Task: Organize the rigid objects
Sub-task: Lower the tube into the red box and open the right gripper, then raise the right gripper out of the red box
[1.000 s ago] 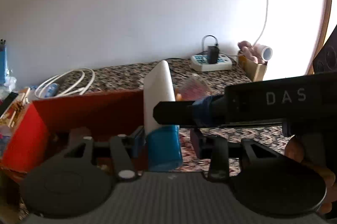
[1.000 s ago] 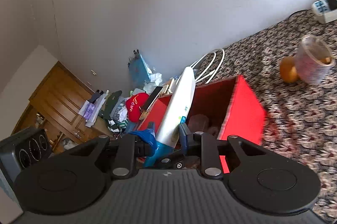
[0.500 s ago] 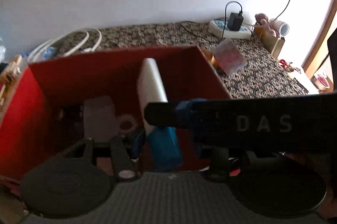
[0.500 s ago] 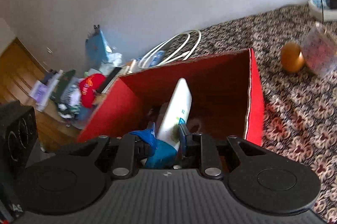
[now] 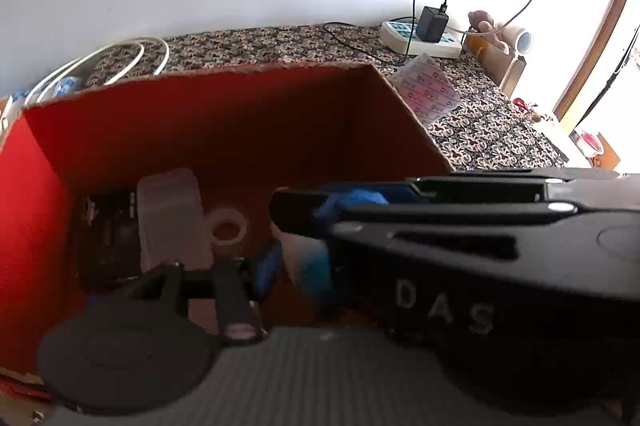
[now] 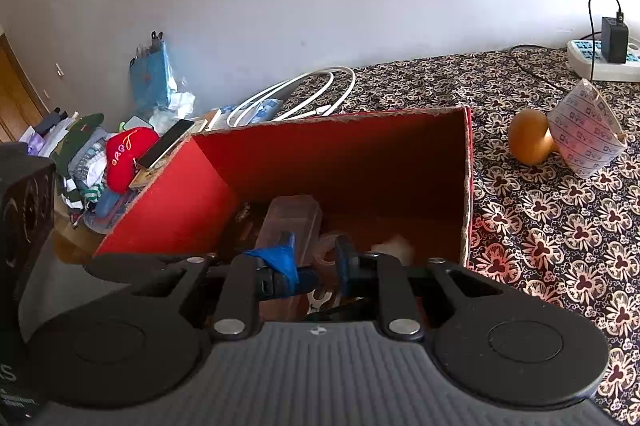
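A red cardboard box lies open below both grippers. On its floor are a clear plastic case, a tape roll and a dark object. My left gripper reaches into the box with its jaws opening. The blurred blue end of a white tube sits between them, tipped over. The left gripper's right finger is hidden by the right gripper's body. My right gripper is open with nothing between its blue-taped fingers.
The box stands on a flower-patterned cloth. To its right are a printed plastic cup and an orange ball. A power strip and coiled white cable lie by the wall. A phone and cluttered items crowd the left.
Both grippers came down over the box and into it. The tube stood upright between both pairs of fingers; now it has tipped over and is out of the right gripper.
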The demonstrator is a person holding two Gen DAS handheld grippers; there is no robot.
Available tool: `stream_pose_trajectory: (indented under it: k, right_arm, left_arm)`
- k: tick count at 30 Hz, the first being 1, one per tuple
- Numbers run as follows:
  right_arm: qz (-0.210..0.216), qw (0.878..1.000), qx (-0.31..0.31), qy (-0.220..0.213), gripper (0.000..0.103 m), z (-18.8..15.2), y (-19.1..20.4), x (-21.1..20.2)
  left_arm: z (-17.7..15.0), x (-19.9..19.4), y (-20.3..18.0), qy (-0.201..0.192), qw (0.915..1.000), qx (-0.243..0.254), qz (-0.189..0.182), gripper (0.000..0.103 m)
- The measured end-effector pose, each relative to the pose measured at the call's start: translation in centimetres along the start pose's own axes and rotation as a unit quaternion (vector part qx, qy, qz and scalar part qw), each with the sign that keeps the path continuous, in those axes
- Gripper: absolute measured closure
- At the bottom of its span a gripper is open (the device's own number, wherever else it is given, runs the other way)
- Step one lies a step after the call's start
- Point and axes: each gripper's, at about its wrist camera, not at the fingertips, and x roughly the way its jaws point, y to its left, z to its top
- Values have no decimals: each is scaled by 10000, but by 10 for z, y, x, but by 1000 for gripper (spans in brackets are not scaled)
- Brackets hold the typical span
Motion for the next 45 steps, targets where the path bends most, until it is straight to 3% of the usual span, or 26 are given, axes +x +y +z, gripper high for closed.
stream_pose_trajectory:
  k: [8, 15, 20, 28, 45]
  right_arm:
    - [16, 10000, 22, -57, 102, -1, 1, 0]
    - [30, 10000, -5, -73, 102, -2, 2, 1]
    - [107, 9999, 68, -80, 102, -2, 0, 2]
    - [45, 9992, 233, -314, 95, 3, -4, -10]
    - [-173, 9978, 174, -609, 95, 0, 0, -41]
  left_arm:
    - [0, 1, 2, 4, 10000, -86, -13, 57]
    - [0, 1, 3, 17, 9997, -174, 175, 47]
    - [-1, 0, 4, 22, 9994, -226, 251, 46]
    - [3, -9, -2, -86, 9979, -83, 631, 42]
    - [-2, -34, -8, -90, 9907, -3, 1356, 35]
